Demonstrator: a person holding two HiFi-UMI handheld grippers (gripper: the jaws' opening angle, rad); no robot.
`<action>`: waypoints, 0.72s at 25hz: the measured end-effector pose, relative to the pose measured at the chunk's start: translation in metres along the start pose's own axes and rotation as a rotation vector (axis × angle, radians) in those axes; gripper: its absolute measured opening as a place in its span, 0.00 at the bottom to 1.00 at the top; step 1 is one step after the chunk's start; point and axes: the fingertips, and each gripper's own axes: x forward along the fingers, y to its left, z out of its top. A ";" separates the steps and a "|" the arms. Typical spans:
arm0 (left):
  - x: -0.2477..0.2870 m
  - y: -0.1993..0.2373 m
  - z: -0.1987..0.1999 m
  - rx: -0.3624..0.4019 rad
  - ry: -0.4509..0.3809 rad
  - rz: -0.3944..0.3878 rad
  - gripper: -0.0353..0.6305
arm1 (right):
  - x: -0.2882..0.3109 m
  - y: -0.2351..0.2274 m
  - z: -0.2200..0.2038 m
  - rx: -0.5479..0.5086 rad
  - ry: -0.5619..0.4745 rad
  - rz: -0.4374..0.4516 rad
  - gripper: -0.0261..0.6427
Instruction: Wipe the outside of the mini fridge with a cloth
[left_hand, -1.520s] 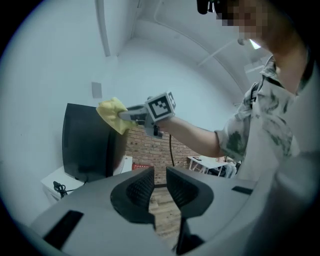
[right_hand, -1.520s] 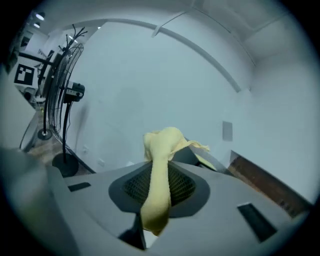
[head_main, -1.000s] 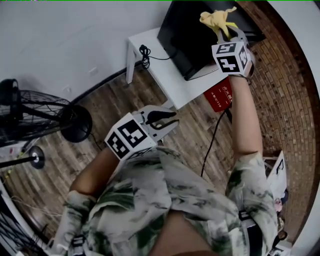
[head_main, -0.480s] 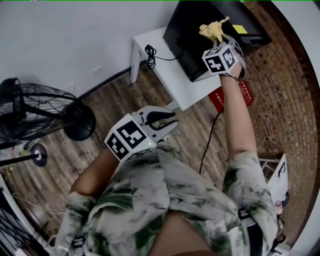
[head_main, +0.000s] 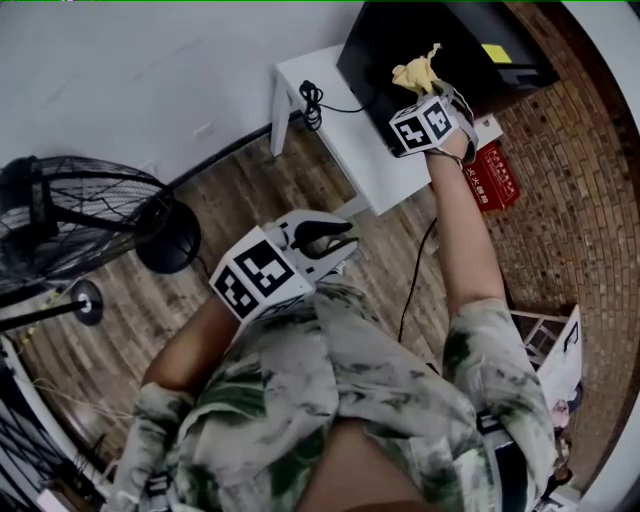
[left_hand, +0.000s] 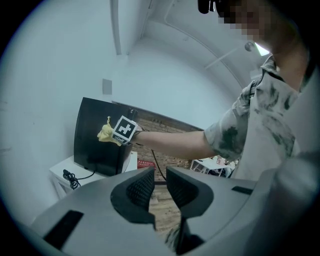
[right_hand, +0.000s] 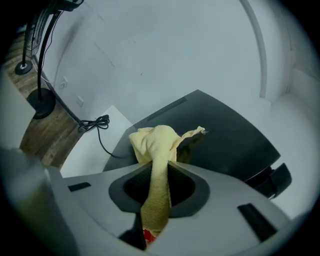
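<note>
The black mini fridge (head_main: 440, 40) stands on a small white table (head_main: 350, 140) against the wall. My right gripper (head_main: 418, 82) is shut on a yellow cloth (head_main: 415, 72), held against the fridge's near side; in the right gripper view the cloth (right_hand: 156, 150) bunches out of the jaws in front of the fridge (right_hand: 225, 135). My left gripper (head_main: 335, 240) hangs back by my chest, its jaws nearly together with nothing between them (left_hand: 160, 187). The left gripper view shows the fridge (left_hand: 97, 135) and the cloth (left_hand: 106, 132) from afar.
A black cable (head_main: 312, 100) lies coiled on the table's left end. A floor fan (head_main: 70, 225) stands at the left on the wood floor. A red sign (head_main: 492, 178) leans by the brick wall (head_main: 570, 180) at the right.
My right gripper with the cloth has slid left and down across the fridge's side. The left gripper has stayed where it was.
</note>
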 end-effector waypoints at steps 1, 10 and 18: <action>-0.001 0.002 -0.002 -0.005 0.002 0.003 0.18 | 0.003 0.005 -0.001 0.001 0.005 0.005 0.17; -0.010 0.018 -0.016 -0.040 0.026 0.021 0.18 | 0.042 0.072 -0.021 -0.007 0.087 0.089 0.17; -0.019 0.028 -0.029 -0.059 0.042 0.041 0.18 | 0.067 0.114 -0.039 0.010 0.131 0.154 0.17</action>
